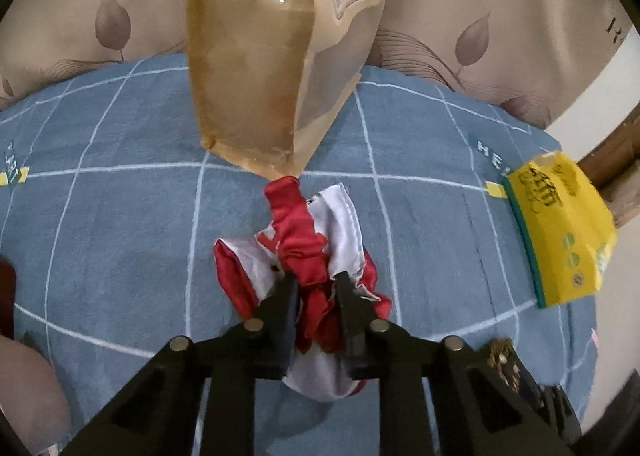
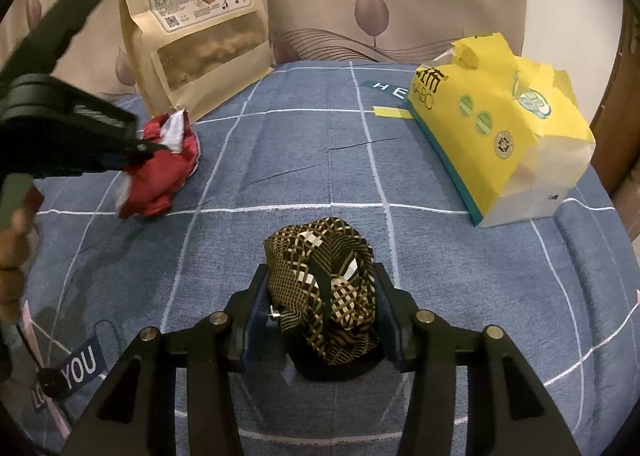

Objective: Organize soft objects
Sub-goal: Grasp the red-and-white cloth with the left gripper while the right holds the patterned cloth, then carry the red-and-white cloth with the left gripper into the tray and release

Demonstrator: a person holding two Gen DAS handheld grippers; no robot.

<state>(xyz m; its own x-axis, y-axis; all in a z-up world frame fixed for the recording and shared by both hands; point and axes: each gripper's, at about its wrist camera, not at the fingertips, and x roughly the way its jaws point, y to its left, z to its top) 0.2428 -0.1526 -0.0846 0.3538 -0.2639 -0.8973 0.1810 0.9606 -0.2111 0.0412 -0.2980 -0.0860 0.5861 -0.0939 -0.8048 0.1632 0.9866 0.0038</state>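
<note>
Blue grid-patterned bedding (image 2: 328, 159) carries 2 packages: a kraft snack pouch (image 2: 192, 27) far left, propped upright against leaf-print fabric, and a yellow tissue pack (image 2: 500, 143) to the right. Just before the pouch, the left gripper (image 1: 312, 280) pinches a red-and-white cloth (image 1: 304, 252), seemingly to lift it. Nearer, the right gripper (image 2: 320, 284) clamps a bunched brown checked cloth (image 2: 324, 292).

Right gripper (image 2: 320, 288) fingers (image 2: 256, 296) clamp a brown patterned cloth (image 2: 324, 296) over the blue bedsheet (image 2: 320, 159).
</note>
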